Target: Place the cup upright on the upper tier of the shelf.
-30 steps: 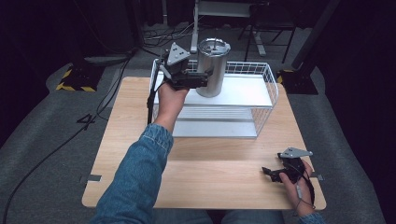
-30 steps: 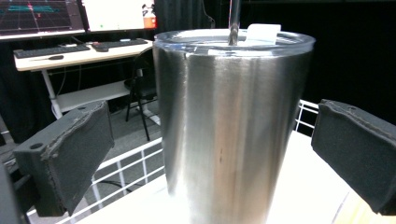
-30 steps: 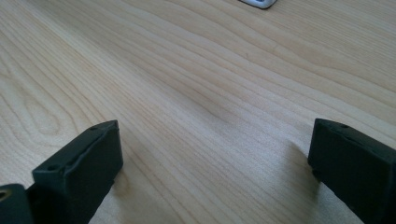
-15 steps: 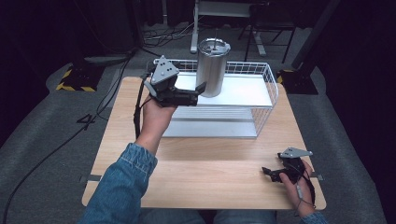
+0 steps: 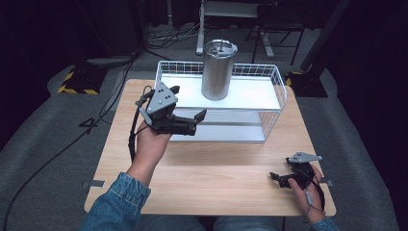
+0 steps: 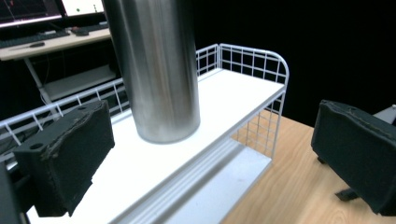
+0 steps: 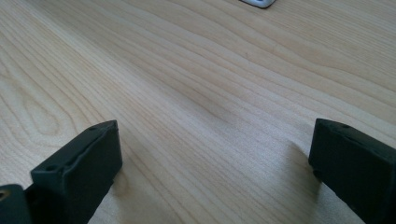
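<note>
A tall steel tumbler (image 5: 219,70) with a lid stands upright on the top shelf of a white wire rack (image 5: 269,98) at the back of the wooden table (image 5: 221,173). My left gripper (image 5: 188,102) hovers open and empty in front of the rack's left part, a short way from the tumbler. In the left gripper view the tumbler (image 6: 159,70) rises beyond my left gripper (image 6: 210,158), above the white shelf (image 6: 238,91). My right gripper (image 5: 279,179) rests open on the table near the front right corner; the right gripper (image 7: 210,163) has bare wood between its jaws.
The rack has a lower shelf (image 5: 226,130) under the top one and wire walls round the back and sides. A cable (image 5: 132,139) trails from the left gripper. Dark floor, desk legs and cables lie beyond the table.
The left gripper was at the tumbler a second ago. It has since come off it and drawn back toward the front left; the tumbler stays standing on the shelf. The right gripper has not moved.
</note>
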The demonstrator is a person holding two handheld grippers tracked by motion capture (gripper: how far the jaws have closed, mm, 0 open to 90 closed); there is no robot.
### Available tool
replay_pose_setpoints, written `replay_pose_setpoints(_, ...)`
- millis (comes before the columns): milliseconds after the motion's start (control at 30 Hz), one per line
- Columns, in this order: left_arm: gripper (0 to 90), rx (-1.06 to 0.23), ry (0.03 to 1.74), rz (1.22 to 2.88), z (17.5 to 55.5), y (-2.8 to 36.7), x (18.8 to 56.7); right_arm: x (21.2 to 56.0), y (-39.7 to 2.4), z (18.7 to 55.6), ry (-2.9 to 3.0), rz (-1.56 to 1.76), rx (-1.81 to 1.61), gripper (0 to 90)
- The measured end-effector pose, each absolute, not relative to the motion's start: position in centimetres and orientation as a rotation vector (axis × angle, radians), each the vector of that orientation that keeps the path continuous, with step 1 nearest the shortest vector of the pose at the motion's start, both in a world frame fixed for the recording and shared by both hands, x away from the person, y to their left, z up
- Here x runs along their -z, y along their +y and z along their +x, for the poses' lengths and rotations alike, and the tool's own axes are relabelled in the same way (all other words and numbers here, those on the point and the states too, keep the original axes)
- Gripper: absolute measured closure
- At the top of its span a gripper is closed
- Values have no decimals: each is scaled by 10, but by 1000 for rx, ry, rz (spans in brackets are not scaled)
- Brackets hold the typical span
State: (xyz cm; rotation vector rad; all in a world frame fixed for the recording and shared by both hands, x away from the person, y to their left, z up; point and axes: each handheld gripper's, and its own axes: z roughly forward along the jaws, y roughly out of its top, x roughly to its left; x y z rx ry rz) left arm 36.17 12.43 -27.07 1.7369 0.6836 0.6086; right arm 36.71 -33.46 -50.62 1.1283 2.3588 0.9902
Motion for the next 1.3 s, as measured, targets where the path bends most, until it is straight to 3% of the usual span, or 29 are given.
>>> replay_pose_setpoints(633,0,-600,702,1802,329,147,328,506,-335,367,2358,1128,-990,30)
replay_pose_setpoints(1300,18,-503,830,1916,317,176,416,506,-335,367,2358,1128,-990,29)
